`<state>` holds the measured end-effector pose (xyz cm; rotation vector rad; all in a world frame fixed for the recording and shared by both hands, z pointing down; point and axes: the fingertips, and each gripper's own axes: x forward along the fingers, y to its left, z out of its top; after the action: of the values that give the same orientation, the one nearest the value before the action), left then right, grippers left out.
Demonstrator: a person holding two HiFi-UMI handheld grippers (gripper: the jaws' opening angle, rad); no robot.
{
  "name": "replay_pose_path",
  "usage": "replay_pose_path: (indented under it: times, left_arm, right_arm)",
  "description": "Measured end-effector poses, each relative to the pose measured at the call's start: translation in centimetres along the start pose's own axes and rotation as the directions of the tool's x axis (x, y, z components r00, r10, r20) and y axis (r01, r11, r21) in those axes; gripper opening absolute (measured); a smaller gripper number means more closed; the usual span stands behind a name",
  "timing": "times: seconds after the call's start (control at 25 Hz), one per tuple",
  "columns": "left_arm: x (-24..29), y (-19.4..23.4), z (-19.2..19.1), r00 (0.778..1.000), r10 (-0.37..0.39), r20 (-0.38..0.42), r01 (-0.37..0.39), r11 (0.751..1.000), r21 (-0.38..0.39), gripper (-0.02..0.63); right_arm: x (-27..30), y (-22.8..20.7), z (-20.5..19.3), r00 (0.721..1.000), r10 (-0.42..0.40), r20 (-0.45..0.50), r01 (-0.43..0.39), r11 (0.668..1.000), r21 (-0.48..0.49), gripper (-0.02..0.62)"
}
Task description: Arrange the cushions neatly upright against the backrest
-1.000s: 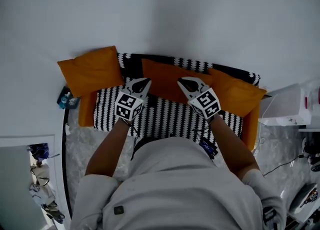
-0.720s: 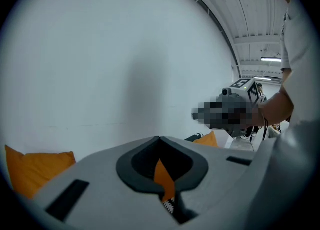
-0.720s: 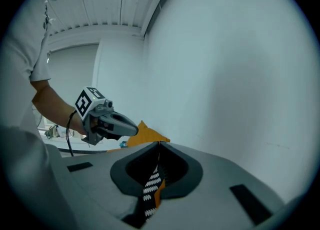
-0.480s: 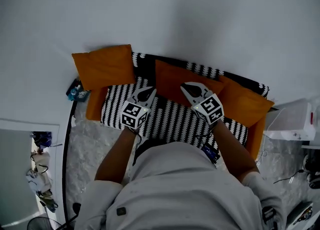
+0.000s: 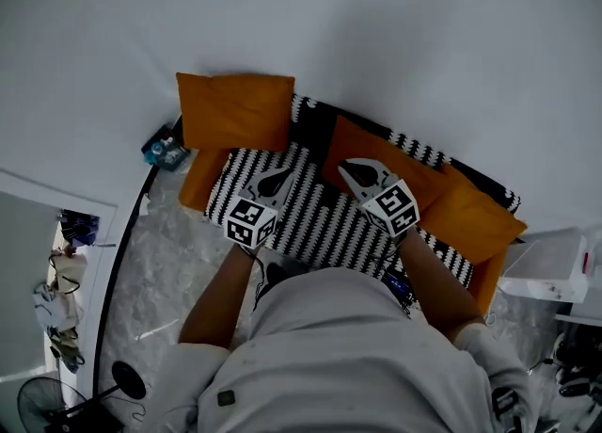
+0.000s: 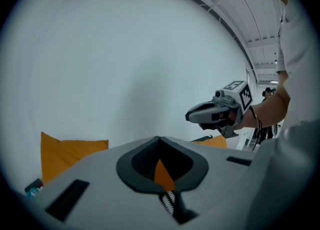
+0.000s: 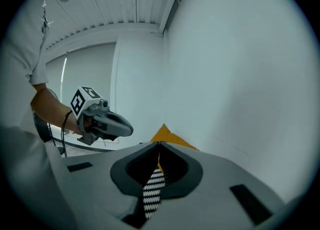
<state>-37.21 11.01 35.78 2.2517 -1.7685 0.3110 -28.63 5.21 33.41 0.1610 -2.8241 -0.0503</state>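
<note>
Cushions in orange, three of them, line the back of the sofa (image 5: 310,219). The left cushion (image 5: 235,111) is at the sofa's left end, above the orange armrest (image 5: 199,180) and close to the white wall (image 5: 376,36). The middle cushion (image 5: 350,142) leans on the black-and-white backrest (image 5: 419,151), and the right cushion (image 5: 475,219) sits at the right end, its edge meeting the middle one's. I hold my left gripper (image 5: 282,173) over the striped seat near its middle, jaws pressed together with nothing between them; through the slit I see only a sliver of orange and the striped cover beyond. My right gripper (image 5: 346,166) is just beside it, also clenched on nothing, its tip pointing at the middle cushion's lower edge; whether it touches the fabric I cannot tell. The two grippers are side by side, both aimed toward the backrest and tipped slightly down. Grey marbled floor (image 5: 160,271) lies off the sofa's left end.
</note>
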Motion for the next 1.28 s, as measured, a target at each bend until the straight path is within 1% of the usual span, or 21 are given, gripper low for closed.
replay_pose_path:
  times: [0.2, 0.52, 0.68, 0.8, 0.96, 1.08, 1.28]
  left_arm:
    - [-6.4, 5.4, -2.2, 1.000, 0.029, 0.003, -0.029, 0.998, -0.047, 0.009]
    - [-16.0, 13.2, -4.4, 0.998, 0.054, 0.020, -0.053, 0.997, -0.049, 0.009]
    - [-19.0, 16.1, -5.0, 0.998, 0.065, 0.022, -0.064, 0.996, -0.057, 0.009]
    - [-19.9, 17.8, -5.4, 0.997, 0.071, 0.017, -0.070, 0.995, -0.066, 0.009]
    - [-19.8, 20.3, -5.7, 0.996, 0.089, 0.010, -0.088, 0.993, -0.079, 0.009]
    - [-18.9, 21.1, -5.4, 0.996, 0.093, 0.008, -0.092, 0.993, -0.076, 0.009]
    - [-16.5, 23.1, -4.1, 0.994, 0.106, -0.002, -0.106, 0.993, -0.058, 0.009]
  right_arm:
    - [5.9, 5.0, 2.6, 1.000, 0.013, 0.006, -0.013, 1.000, -0.012, 0.028]
    - [13.7, 12.0, 5.7, 1.000, -0.006, 0.018, 0.006, 1.000, -0.017, 0.028]
    - [16.3, 14.0, 6.9, 1.000, -0.008, 0.016, 0.008, 1.000, -0.017, 0.028]
    - [17.9, 14.5, 7.1, 1.000, -0.002, 0.004, 0.002, 1.000, -0.011, 0.028]
    - [19.8, 14.3, 6.6, 1.000, 0.019, -0.011, -0.019, 1.000, -0.008, 0.028]
    - [20.8, 13.1, 6.2, 1.000, 0.022, -0.014, -0.022, 1.000, -0.001, 0.028]
    - [22.8, 10.5, 6.8, 1.000, 0.031, 0.004, -0.031, 1.000, -0.001, 0.028]
